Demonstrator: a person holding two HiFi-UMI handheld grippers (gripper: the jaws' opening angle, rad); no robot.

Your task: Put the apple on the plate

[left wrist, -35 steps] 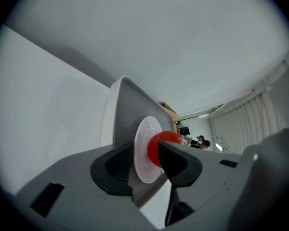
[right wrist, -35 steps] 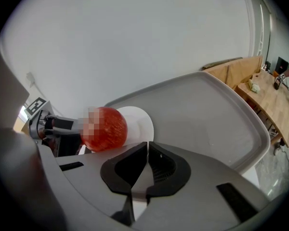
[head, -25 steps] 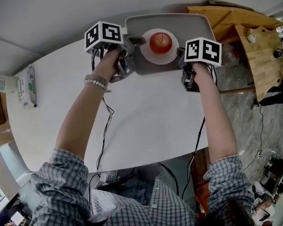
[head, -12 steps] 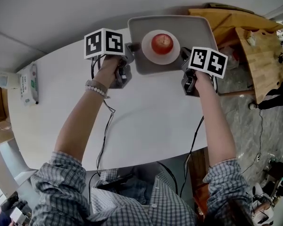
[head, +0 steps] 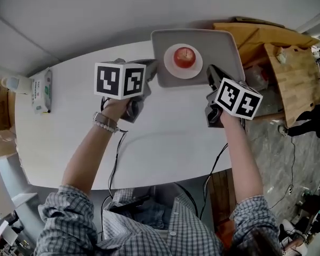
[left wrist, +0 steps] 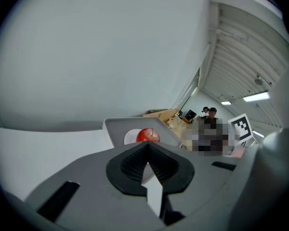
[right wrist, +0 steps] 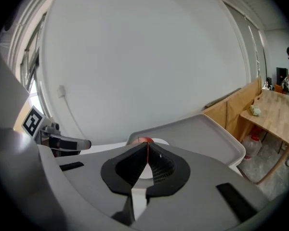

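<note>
The left claw (head: 151, 66) has just been closing. In the left gripper view its jaws (left wrist: 148, 149) meet at the tips with nothing between them. The right claw (head: 210, 71) is also pressed together and empty, its tips (right wrist: 147, 147) touching in the right gripper view. Both are held above the white table (head: 165, 135), near the front edge of the grey tray (head: 224, 44), one on each side, and neither touches it.

The apple (head: 185, 57) sits upright on the white plate (head: 172, 70), which lies in the left part of the tray.

Only the head view shows the pack of tissues (head: 42, 91) at the table's left end, well apart from the tray. The left gripper view shows the apple (left wrist: 147, 135) whole above the jaws, and a person in the background. The right gripper view shows only a red sliver of the apple (right wrist: 144, 140) above the tips, plus a wooden bench (right wrist: 274, 112) to the right.
</note>
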